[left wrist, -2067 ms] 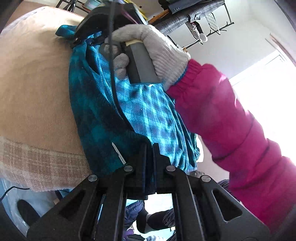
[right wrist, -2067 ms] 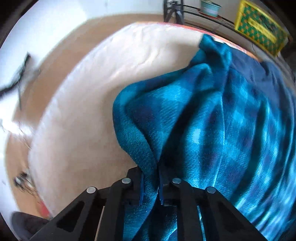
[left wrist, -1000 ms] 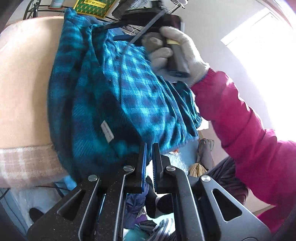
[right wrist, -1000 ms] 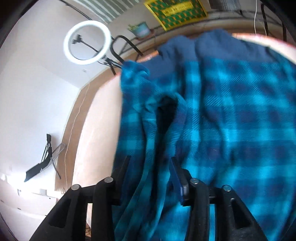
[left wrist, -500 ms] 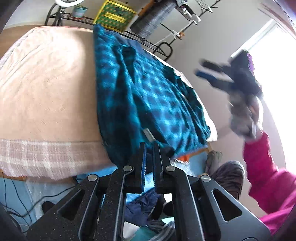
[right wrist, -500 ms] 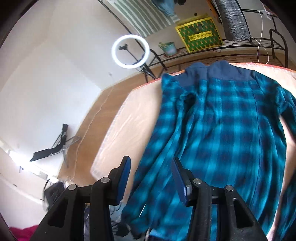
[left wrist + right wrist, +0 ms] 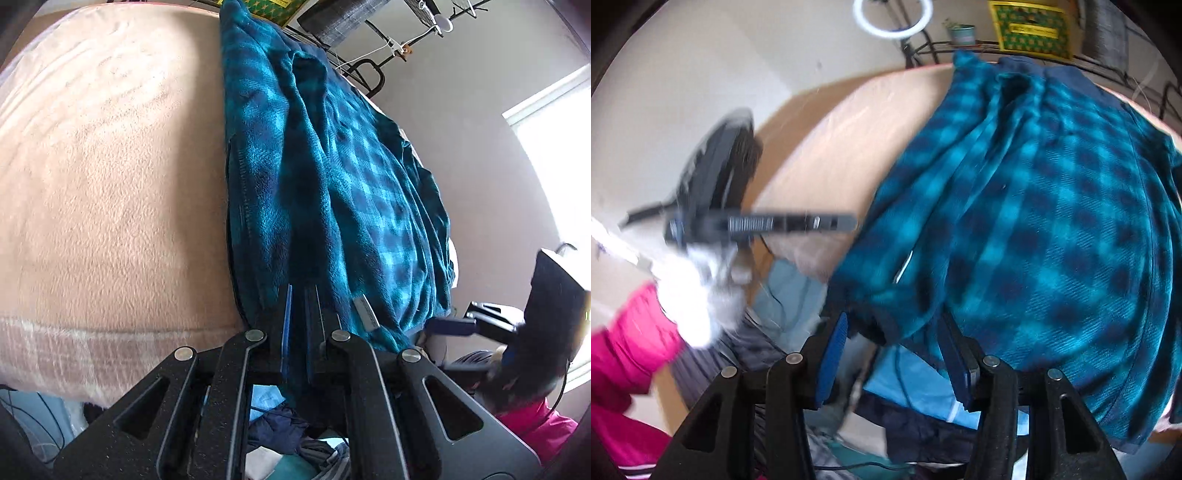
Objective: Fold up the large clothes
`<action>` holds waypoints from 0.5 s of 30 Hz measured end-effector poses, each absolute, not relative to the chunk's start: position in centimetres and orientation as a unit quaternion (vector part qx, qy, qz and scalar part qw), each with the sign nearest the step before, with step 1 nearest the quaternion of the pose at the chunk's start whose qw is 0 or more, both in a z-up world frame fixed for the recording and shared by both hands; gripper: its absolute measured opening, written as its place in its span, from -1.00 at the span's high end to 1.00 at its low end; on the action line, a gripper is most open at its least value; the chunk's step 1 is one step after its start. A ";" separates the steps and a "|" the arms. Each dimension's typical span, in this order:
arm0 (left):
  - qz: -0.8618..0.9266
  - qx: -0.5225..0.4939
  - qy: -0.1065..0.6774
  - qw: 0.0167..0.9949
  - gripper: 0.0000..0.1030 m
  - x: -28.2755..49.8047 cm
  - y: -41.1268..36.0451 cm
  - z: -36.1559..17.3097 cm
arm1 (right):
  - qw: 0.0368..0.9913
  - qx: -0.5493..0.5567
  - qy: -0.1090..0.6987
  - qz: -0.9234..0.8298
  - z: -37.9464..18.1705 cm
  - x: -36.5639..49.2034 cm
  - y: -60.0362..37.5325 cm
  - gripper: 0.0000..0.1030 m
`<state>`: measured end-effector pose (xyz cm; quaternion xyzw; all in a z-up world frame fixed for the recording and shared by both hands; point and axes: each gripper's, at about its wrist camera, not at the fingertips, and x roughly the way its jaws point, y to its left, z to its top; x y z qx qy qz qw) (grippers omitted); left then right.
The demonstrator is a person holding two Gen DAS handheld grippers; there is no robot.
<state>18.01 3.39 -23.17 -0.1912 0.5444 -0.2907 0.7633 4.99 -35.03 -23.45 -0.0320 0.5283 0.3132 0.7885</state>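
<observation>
A teal and navy plaid fleece shirt (image 7: 343,177) lies lengthwise on a bed with a beige blanket (image 7: 110,177), one side folded over the middle. My left gripper (image 7: 301,306) is shut on the shirt's near hem at the bed's front edge. In the right wrist view the shirt (image 7: 1052,221) fills the right side. My right gripper (image 7: 894,347) is open and empty, its jaws on either side of the hem's lower corner without closing on it. The left gripper (image 7: 827,223) shows blurred at the left there. The right gripper (image 7: 454,326) appears at the right edge of the left wrist view.
A ring light (image 7: 892,18), a potted plant (image 7: 962,31) and a yellow-green crate (image 7: 1030,27) stand on a rack behind the bed. Loose clothes (image 7: 280,432) lie on the floor below the bed's front edge. A bright window (image 7: 561,155) is on the right.
My right gripper let go of the shirt's upper part, opened and swung down to the near hem. My left gripper kept hold of the hem and lowered it onto the bed.
</observation>
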 end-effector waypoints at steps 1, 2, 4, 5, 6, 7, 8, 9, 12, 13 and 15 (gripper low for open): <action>-0.291 -0.193 0.547 0.761 0.94 18.1 3.3 -23.4 | 0.790 -0.045 0.527 0.311 -23.7 4.9 -34.7 -0.05; -0.292 -0.193 0.549 0.759 0.94 18.2 3.1 -23.6 | 0.791 -0.056 0.525 0.308 -23.9 4.8 -34.3 -0.05; -0.292 -0.184 0.552 0.759 0.94 18.1 2.7 -23.8 | 0.794 -0.070 0.523 0.303 -24.2 5.0 -33.7 0.09; -0.292 -0.180 0.553 0.760 0.94 18.2 2.5 -23.9 | 0.795 -0.075 0.522 0.301 -24.3 5.0 -33.5 0.42; -0.292 -0.175 0.555 0.759 0.94 18.3 2.2 -24.1 | 0.795 -0.078 0.521 0.301 -24.4 4.8 -33.2 0.59; -0.291 -0.171 0.557 0.759 0.94 18.3 2.1 -24.2 | 0.798 -0.081 0.517 0.300 -24.4 4.8 -33.0 0.77; -0.288 -0.166 0.559 0.760 0.94 18.4 2.0 -24.4 | 0.805 -0.079 0.510 0.293 -24.3 4.8 -32.9 0.91; -0.286 -0.158 0.562 0.760 0.94 18.4 1.8 -24.6 | 0.812 -0.073 0.505 0.285 -24.1 4.3 -33.2 0.91; -0.277 -0.135 0.570 0.762 0.94 18.6 1.3 -25.4 | 0.832 -0.005 0.487 0.267 -23.2 2.6 -35.9 0.93; -0.277 -0.135 0.569 0.762 0.94 18.6 1.3 -25.5 | 0.831 0.018 0.492 0.259 -23.5 2.2 -36.8 0.95; -0.278 -0.129 0.569 0.763 0.94 18.6 1.1 -25.5 | 0.813 0.038 0.526 0.246 -26.0 2.1 -37.5 0.97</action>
